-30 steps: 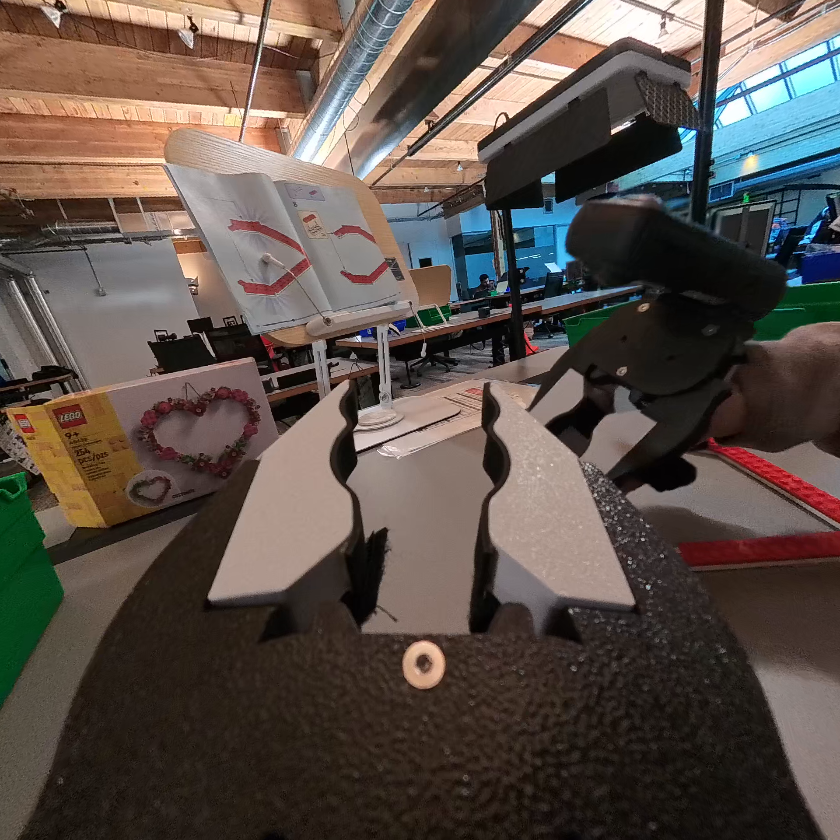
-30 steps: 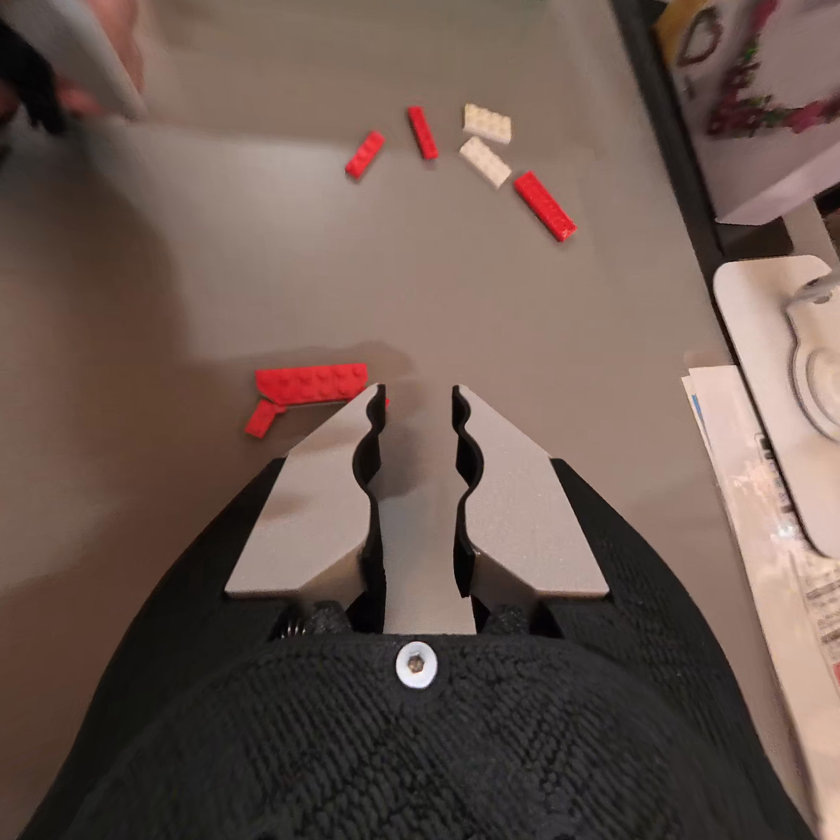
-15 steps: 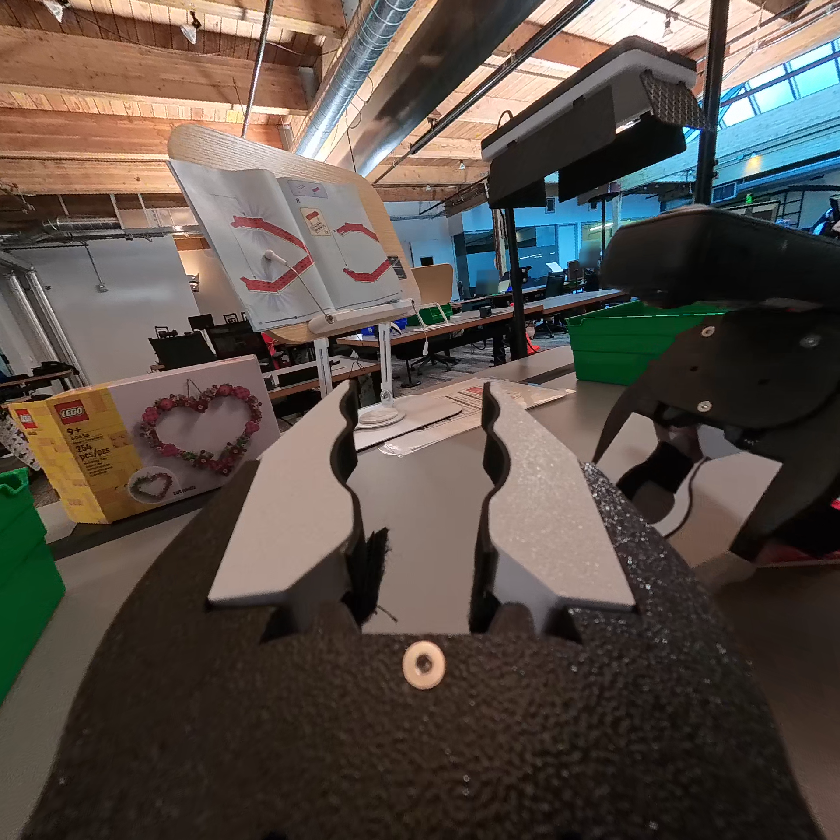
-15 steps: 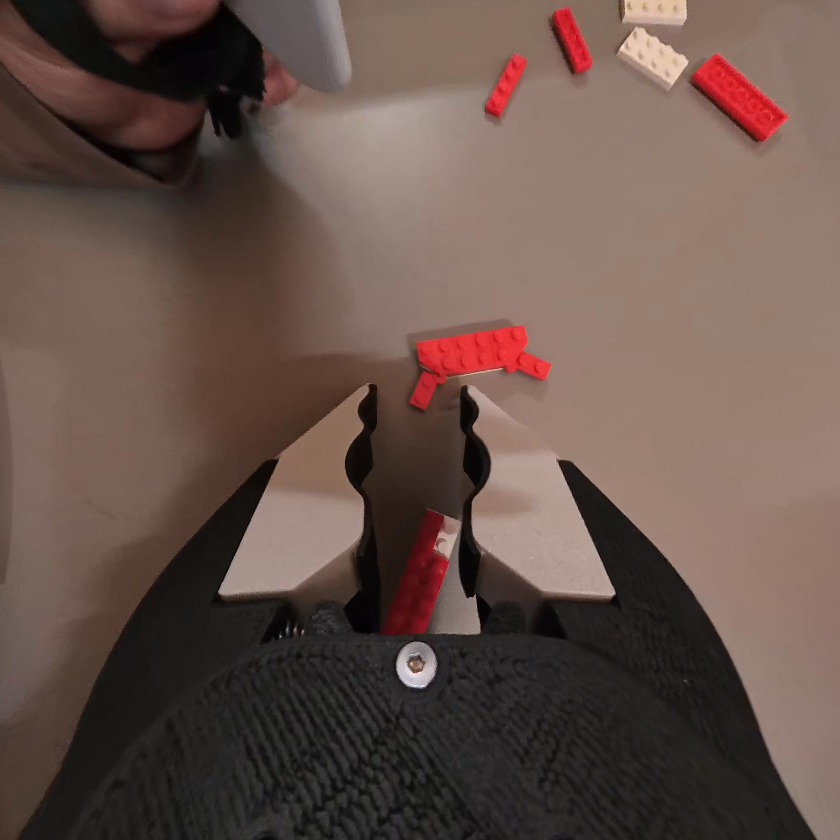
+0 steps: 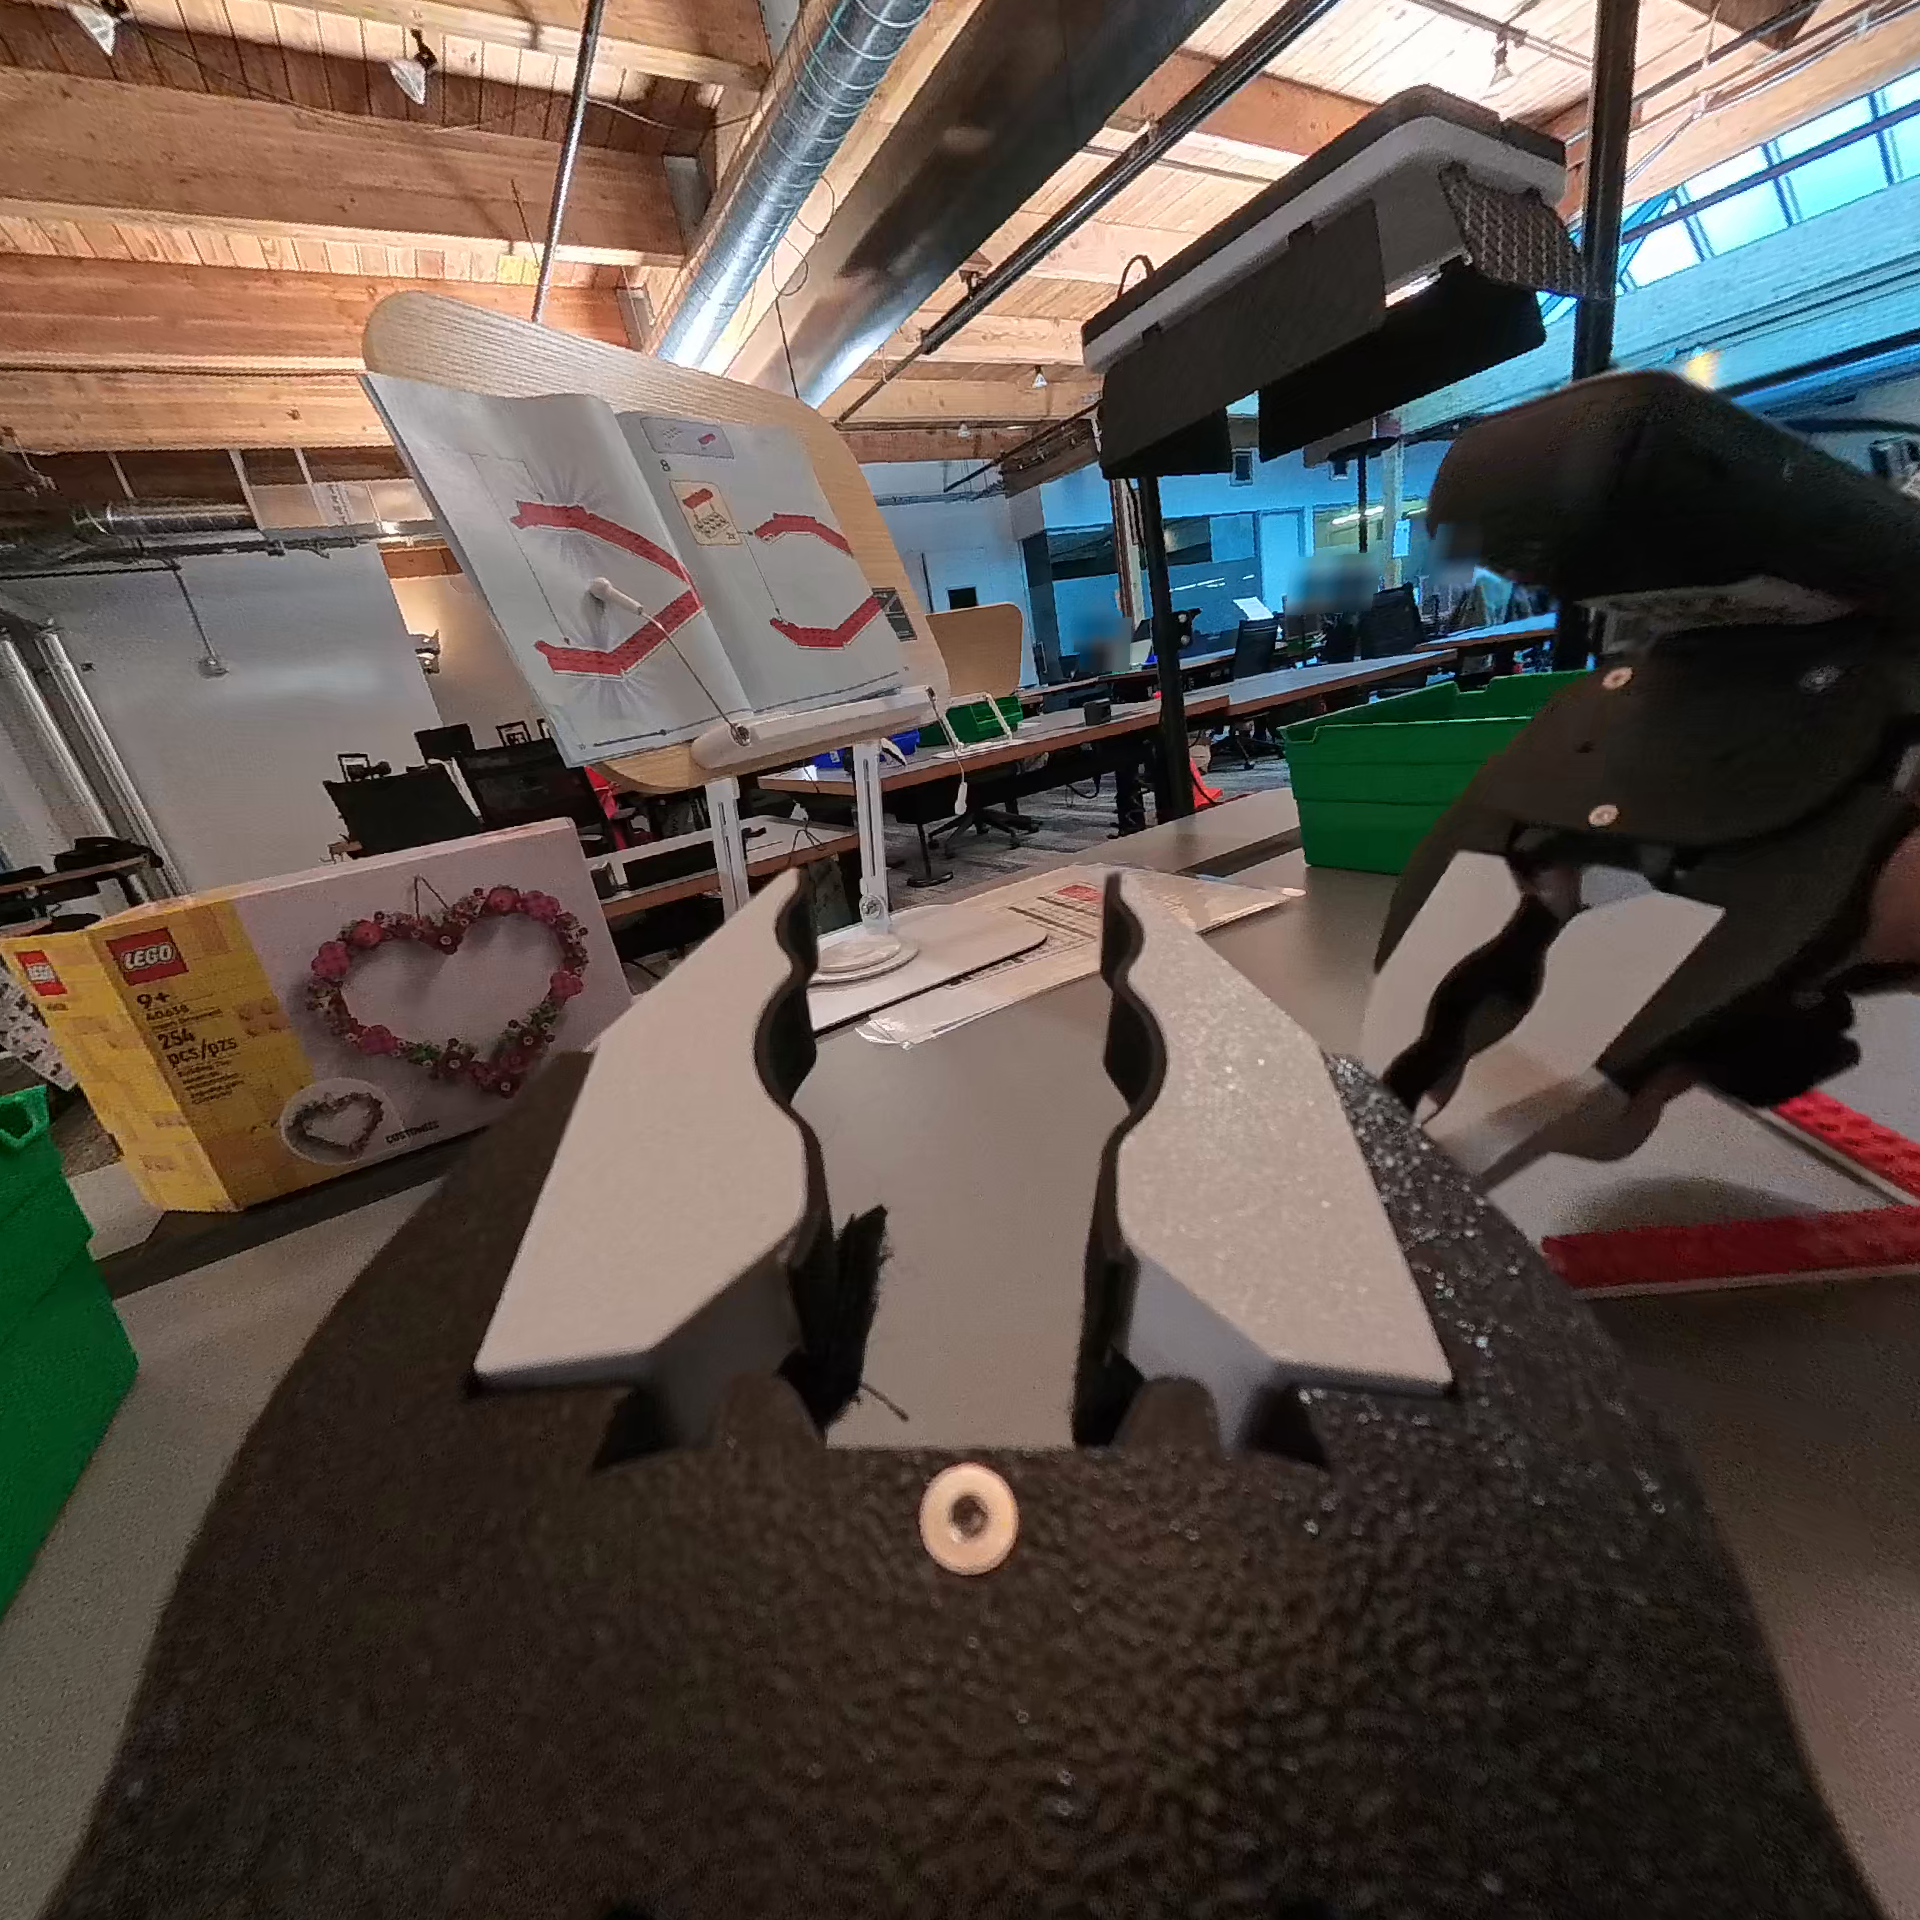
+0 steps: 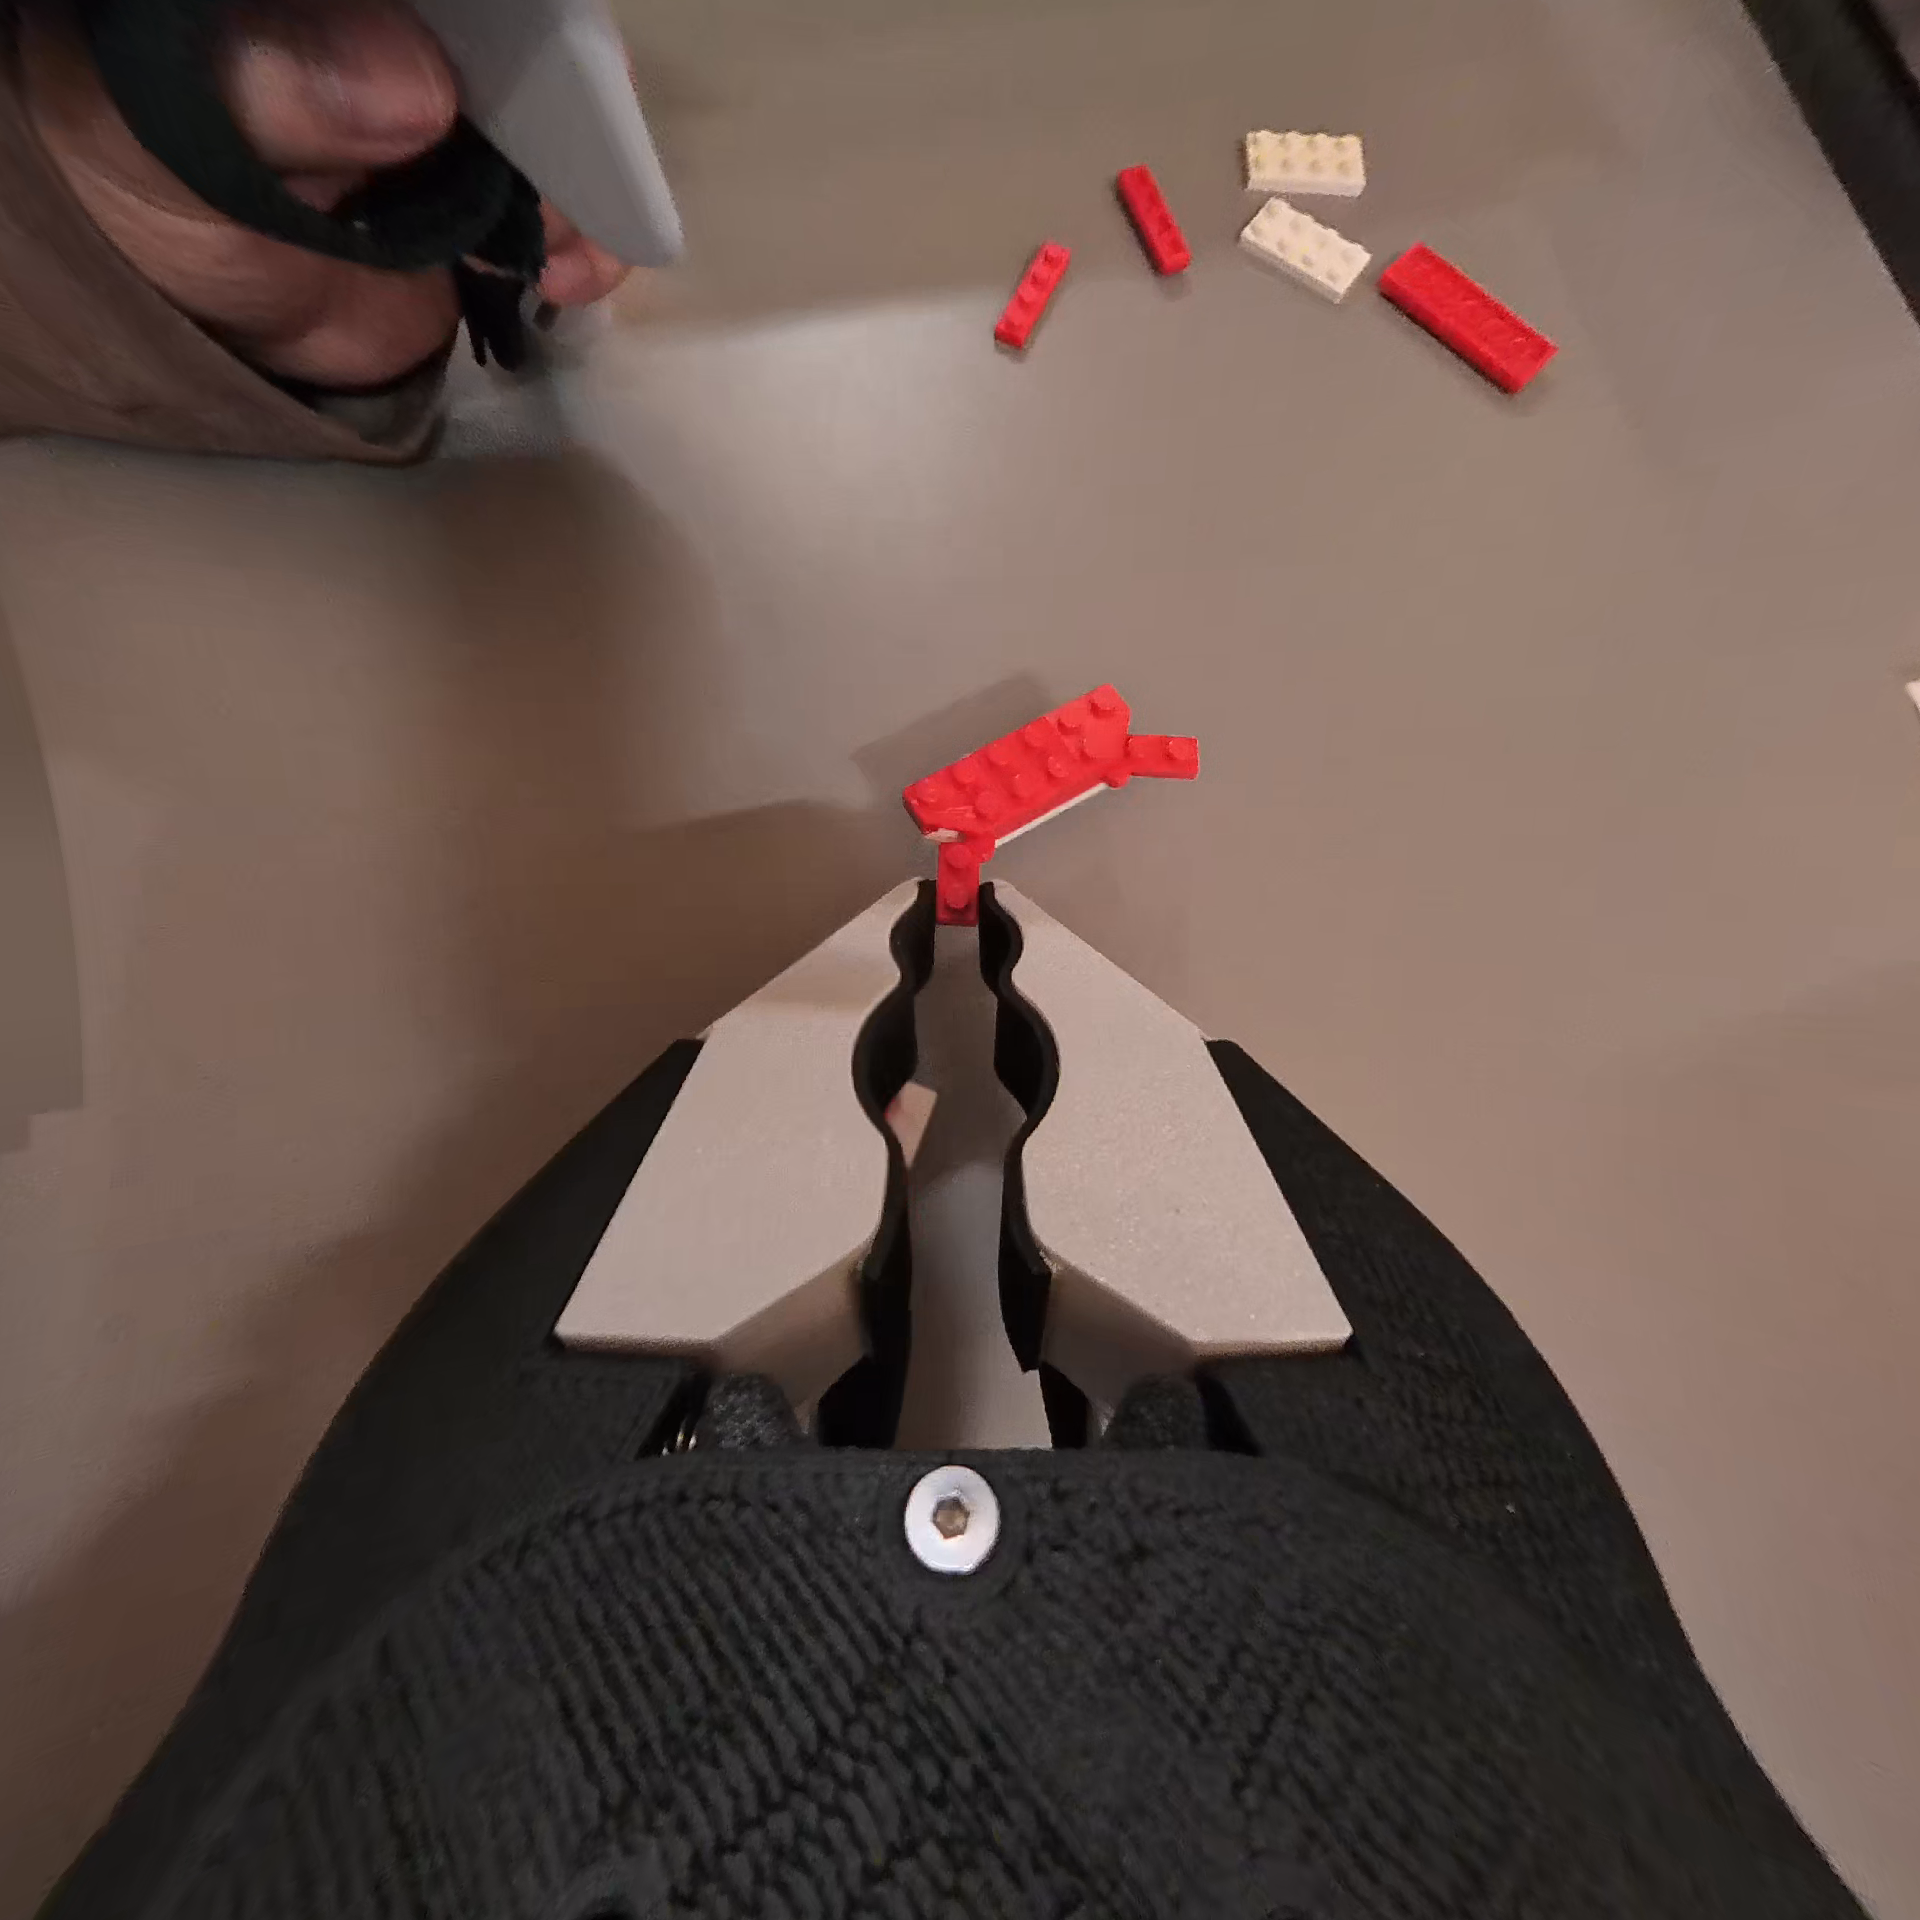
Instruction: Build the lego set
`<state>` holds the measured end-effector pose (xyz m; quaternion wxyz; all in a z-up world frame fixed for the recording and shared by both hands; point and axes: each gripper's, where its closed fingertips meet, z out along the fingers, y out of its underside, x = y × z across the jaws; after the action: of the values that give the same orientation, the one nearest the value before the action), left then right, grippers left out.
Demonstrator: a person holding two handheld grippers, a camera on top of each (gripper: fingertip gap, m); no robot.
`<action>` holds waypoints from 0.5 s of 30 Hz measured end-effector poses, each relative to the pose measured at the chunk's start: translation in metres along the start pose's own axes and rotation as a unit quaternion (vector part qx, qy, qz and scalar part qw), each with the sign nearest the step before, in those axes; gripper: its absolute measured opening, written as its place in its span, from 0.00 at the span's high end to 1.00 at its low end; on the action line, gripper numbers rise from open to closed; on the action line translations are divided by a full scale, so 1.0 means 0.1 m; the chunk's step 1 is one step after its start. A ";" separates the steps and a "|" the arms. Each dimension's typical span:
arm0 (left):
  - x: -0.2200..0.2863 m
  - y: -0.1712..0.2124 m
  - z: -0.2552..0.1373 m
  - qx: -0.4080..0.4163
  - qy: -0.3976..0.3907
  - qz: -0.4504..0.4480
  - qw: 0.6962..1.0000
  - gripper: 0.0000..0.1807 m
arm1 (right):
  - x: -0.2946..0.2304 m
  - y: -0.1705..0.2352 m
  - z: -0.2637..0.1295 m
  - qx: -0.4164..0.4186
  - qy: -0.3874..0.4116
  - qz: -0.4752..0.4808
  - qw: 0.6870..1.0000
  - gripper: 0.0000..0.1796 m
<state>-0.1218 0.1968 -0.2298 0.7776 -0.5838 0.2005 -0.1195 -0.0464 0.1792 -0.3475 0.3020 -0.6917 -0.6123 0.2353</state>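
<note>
In the right wrist view my right gripper (image 6: 956, 896) is shut on the narrow end plate of a small red plate assembly (image 6: 1039, 764), which sticks out ahead of the fingertips, seemingly just above the grey table (image 6: 1351, 644). Loose pieces lie farther off: two thin red plates (image 6: 1032, 294), two white bricks (image 6: 1304, 249) and a wider red plate (image 6: 1465, 317). My left gripper (image 5: 951, 935) is open and empty, level above the table. It shows with a hand in the right wrist view (image 6: 561, 135). The right gripper shows in the left wrist view (image 5: 1449, 1138).
An open instruction booklet (image 5: 644, 582) stands on a holder at the back. The set's box (image 5: 312, 1008) stands at the left. Green bins are at the left (image 5: 42, 1330) and back right (image 5: 1392, 790). Long red plates (image 5: 1745, 1252) lie at the right. The left gripper's tips are roughly 15 centimetres from the right gripper's.
My right gripper has narrowed and closed on the end plate of the red assembly, which has turned. The long red plate seen beneath its fingers is out of view. The left gripper stays open.
</note>
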 end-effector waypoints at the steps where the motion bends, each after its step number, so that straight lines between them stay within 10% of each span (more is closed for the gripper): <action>1: 0.01 0.01 0.00 -0.003 0.003 -0.002 1.000 0.71 | 0.02 0.01 -0.05 0.004 -0.003 0.002 1.000 0.97; 15: 0.20 0.19 0.05 -0.040 0.050 0.000 0.998 0.69 | -0.07 0.32 -0.18 0.029 -0.040 0.003 0.999 0.97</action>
<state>-0.1029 0.1987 -0.2497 0.7424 -0.6080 0.2438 -0.1405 -0.0125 0.1680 -0.3575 0.2963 -0.6745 -0.6150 0.2812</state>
